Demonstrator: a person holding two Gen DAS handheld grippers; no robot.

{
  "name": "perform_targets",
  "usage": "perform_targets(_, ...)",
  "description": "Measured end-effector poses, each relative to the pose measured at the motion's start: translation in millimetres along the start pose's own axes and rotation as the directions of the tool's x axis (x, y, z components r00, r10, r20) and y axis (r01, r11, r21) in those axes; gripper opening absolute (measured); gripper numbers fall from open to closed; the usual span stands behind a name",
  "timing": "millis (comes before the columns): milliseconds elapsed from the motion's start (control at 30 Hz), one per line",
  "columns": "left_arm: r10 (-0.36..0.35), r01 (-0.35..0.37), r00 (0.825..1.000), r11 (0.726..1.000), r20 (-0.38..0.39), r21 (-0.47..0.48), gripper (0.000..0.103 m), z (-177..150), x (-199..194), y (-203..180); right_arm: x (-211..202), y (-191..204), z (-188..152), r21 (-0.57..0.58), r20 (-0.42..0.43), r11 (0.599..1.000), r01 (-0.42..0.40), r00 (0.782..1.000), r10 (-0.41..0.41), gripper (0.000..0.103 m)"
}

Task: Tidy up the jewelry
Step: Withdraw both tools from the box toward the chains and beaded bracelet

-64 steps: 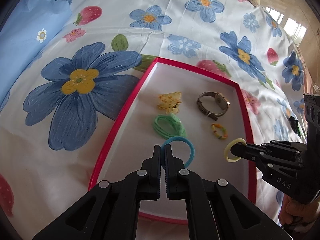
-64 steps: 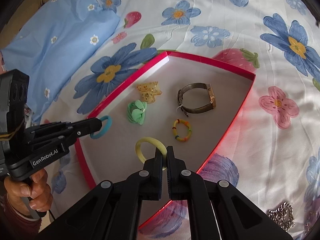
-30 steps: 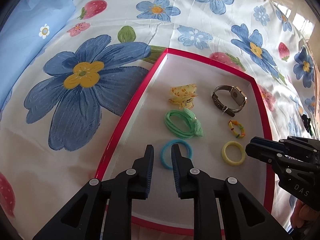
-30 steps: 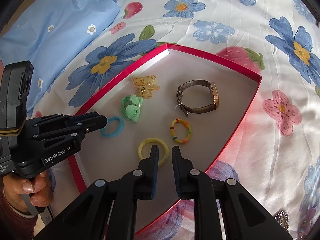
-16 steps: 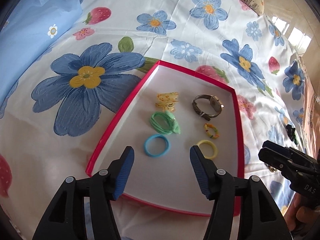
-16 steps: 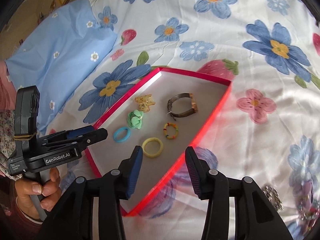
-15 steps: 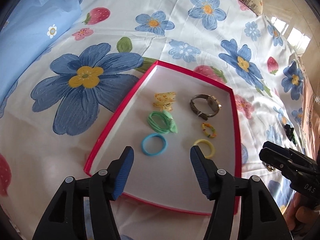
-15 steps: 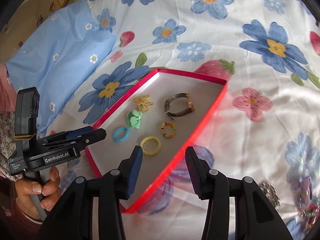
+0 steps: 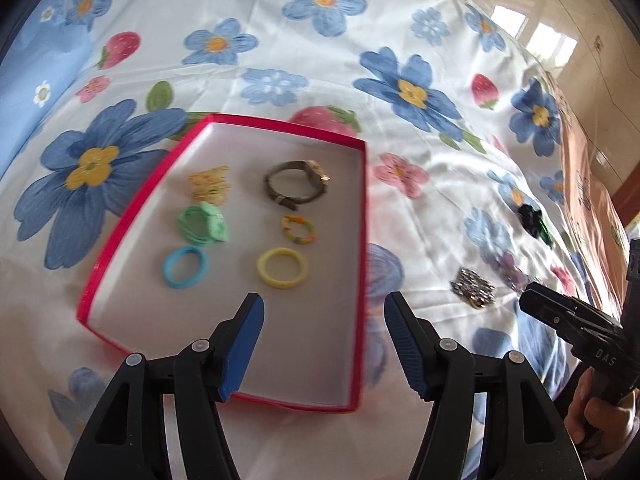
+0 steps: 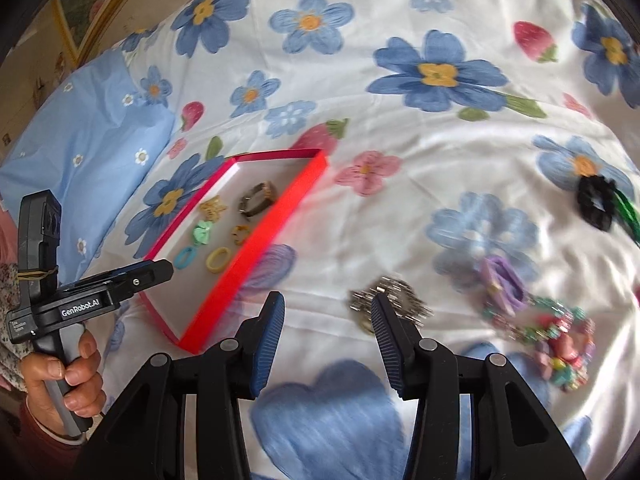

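My right tongs (image 10: 327, 334) stand spread and empty over the floral bedsheet (image 10: 400, 152); my left tongs (image 9: 323, 330) are opening, nothing between them, over the near end of the red tray (image 9: 363, 216). In the tray lie six pieces in two rows: blue ring (image 9: 185, 267) and yellow ring (image 9: 283, 268) nearest, then green hair tie (image 9: 202, 225) and beaded ring (image 9: 299, 230), then gold clip (image 9: 210, 189) and watch (image 9: 297, 186). I judge roughly half done: the silver chain (image 10: 386, 302), bead bracelet (image 10: 554, 344), purple hair tie (image 10: 502, 282) and black scrunchie (image 10: 596, 198) lie loose beyond.
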State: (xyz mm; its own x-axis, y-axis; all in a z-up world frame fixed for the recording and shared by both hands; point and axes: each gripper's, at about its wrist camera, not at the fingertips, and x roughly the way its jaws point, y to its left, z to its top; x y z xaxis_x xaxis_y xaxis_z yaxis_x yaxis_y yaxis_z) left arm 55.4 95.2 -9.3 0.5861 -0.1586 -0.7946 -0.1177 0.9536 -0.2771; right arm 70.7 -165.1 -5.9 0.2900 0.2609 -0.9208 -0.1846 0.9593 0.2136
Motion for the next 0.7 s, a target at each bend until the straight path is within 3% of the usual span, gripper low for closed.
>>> perform_targets(333, -0.038, 0.043, 0.998, 0.994, -0.053, 0.103, 0.062, 5, 30, -47, -29, -59, -23, 0.118, 0.023, 0.99, 0.082, 0.996, -0.086, 0.047)
perform_targets(700, -0.055, 0.069, 0.995, 0.984, -0.088, 0.166, 0.063, 9, 56, -86, -43, -85, -29, 0.159, 0.046, 0.98, 0.117, 0.991, -0.126, 0.047)
